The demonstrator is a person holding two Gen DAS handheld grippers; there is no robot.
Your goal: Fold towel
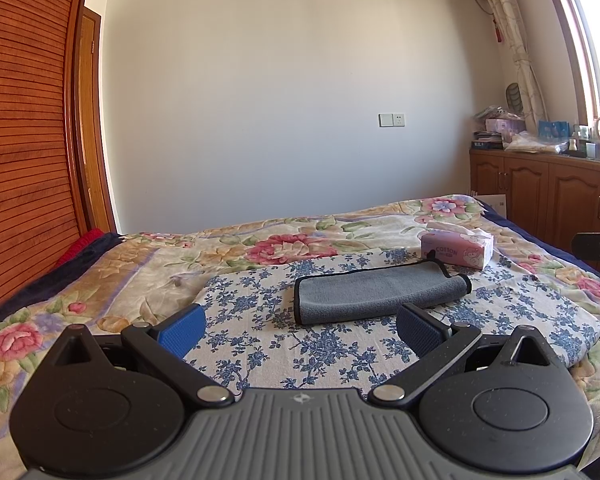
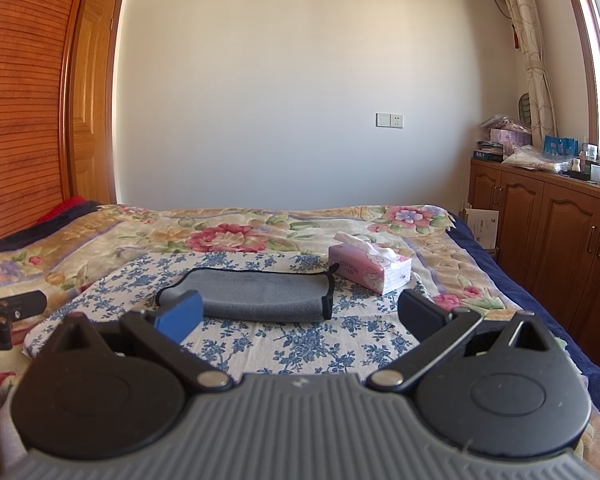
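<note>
A grey towel (image 1: 374, 293) with black trim lies folded into a long strip on a blue-flowered white cloth (image 1: 320, 344) on the bed. It also shows in the right wrist view (image 2: 260, 295). My left gripper (image 1: 300, 330) is open and empty, held just short of the towel's near edge. My right gripper (image 2: 300, 316) is open and empty, also just short of the towel; its left blue pad (image 2: 180, 316) overlaps the towel's left end in the view.
A pink tissue box (image 1: 458, 248) stands behind the towel's right end, seen also in the right wrist view (image 2: 370, 268). A flowered bedspread (image 1: 140, 264) covers the bed. A wooden wardrobe (image 1: 20, 120) is at left, wooden cabinets (image 2: 560, 232) at right.
</note>
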